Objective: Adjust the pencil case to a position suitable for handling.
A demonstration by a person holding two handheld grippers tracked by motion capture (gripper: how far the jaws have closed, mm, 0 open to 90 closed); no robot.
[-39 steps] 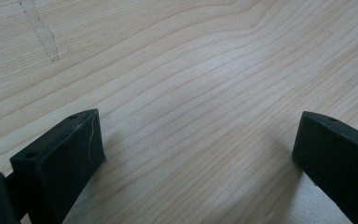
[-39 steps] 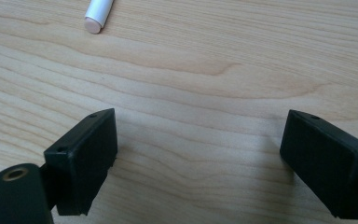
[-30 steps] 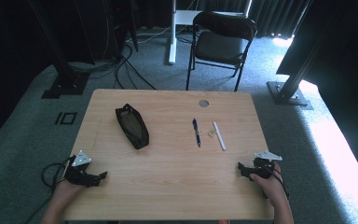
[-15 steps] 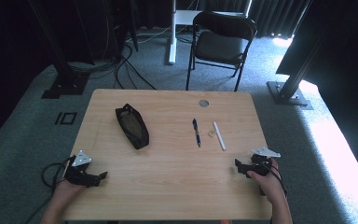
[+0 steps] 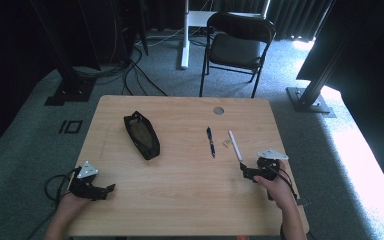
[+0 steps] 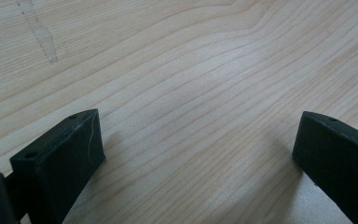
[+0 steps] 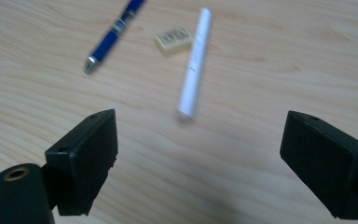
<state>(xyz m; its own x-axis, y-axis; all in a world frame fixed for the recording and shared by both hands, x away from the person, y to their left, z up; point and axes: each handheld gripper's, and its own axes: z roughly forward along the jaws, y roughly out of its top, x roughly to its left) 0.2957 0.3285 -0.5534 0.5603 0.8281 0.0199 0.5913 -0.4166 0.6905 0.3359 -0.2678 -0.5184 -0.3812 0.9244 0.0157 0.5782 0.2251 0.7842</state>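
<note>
A black pencil case [image 5: 141, 135] lies open on the left half of the wooden table [image 5: 180, 210]. A blue pen [image 5: 210, 141] [image 7: 114, 29], a small beige eraser [image 5: 226, 143] [image 7: 173, 40] and a white pen [image 5: 235, 145] [image 7: 195, 65] lie side by side right of centre. My right gripper [image 5: 244, 172] [image 7: 200, 168] stands open just in front of the white pen's near end, jaws wide apart and holding nothing. My left gripper [image 5: 109, 190] [image 6: 196, 163] rests open over bare wood at the near left corner.
A round cable hole [image 5: 218, 110] sits near the table's far edge. Behind the table stand a black folding chair [image 5: 237, 47] and a white desk leg [image 5: 184, 35]. Cables [image 5: 125, 70] and metal stand bases [image 5: 310, 100] lie on the grey carpet.
My right gripper has moved forward and left toward the white pen. The left gripper has stayed in place.
</note>
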